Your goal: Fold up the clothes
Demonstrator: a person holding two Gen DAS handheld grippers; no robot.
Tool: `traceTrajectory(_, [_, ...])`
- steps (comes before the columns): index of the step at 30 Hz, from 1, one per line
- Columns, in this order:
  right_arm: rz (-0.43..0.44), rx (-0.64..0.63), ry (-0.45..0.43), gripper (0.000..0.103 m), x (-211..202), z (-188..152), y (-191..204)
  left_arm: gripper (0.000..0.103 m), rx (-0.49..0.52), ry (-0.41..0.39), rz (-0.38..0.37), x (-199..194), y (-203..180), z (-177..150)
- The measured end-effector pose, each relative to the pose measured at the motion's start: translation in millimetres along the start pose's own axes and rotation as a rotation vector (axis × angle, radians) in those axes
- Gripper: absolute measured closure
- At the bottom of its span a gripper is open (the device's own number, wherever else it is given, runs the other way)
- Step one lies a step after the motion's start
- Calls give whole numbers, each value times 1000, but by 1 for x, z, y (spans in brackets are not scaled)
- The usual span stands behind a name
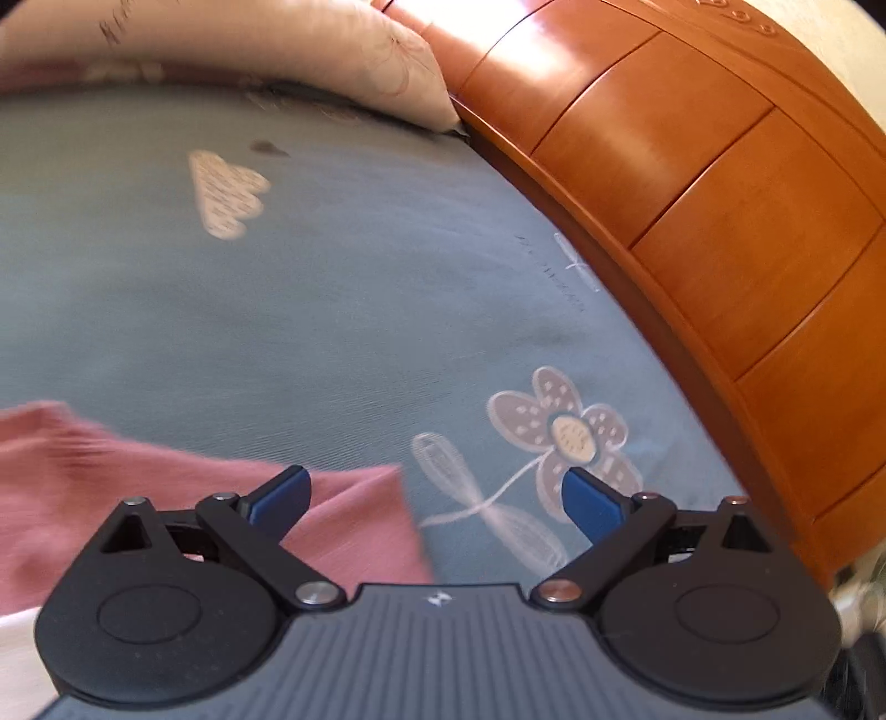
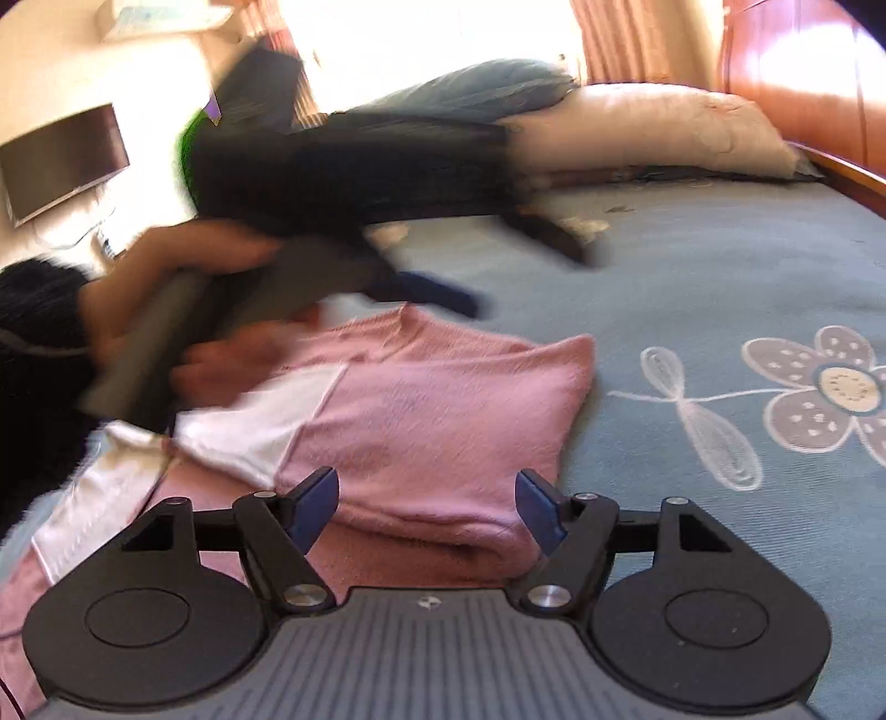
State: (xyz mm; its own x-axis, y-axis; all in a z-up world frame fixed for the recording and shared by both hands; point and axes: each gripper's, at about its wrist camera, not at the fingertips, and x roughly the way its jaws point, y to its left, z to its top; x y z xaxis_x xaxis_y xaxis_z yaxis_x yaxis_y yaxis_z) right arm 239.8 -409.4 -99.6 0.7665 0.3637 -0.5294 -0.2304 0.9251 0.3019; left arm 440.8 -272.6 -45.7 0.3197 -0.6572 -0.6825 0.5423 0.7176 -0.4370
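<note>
Pink sweater [image 2: 437, 410] with white panels on its left part, folded on a grey-blue bedsheet [image 1: 310, 288]. Sheet printed with a mauve flower [image 2: 830, 382], white dots on the petals, cream centre ringed blue, white outlined stem and leaves; also a cream dotted cloud shape [image 1: 227, 194]. Headboard [image 1: 692, 183] glossy orange-brown wood. Pillow [image 2: 653, 127] cream, faint line pattern, blurred so unsure. Both grippers black with blue fingertip pads [image 2: 315, 498]. Sleeve [image 2: 39, 310] black. Curtain [image 2: 603, 39] pinkish.
</note>
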Motion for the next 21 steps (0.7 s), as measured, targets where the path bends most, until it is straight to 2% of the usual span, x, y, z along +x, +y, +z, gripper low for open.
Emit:
traceTrajectory(5, [-21,-7,-60,23,-20,10,11,7,16,-33,129,-101,20,-14])
traceTrajectory(9, [-79,-22,-95,14,-43,17,36,6,32,-84,253,-192,39,-34])
traceTrajectory(13, [-85,-39,-60,12,-69,20,67,6,65,-103,377,-261,56,-62])
traceTrajectory(15, [-118,-116,-30,11,-83,23,88,6,62,-106,406,-283,64,-78])
traceTrajectory(18, [-193,-244,-16,0,-108,30,120,6,50,-110,419,-308,74,-103])
traceTrajectory(21, [-220,-329,-14,0,-130,34,148,5,49,-109,406,-321,80,-126])
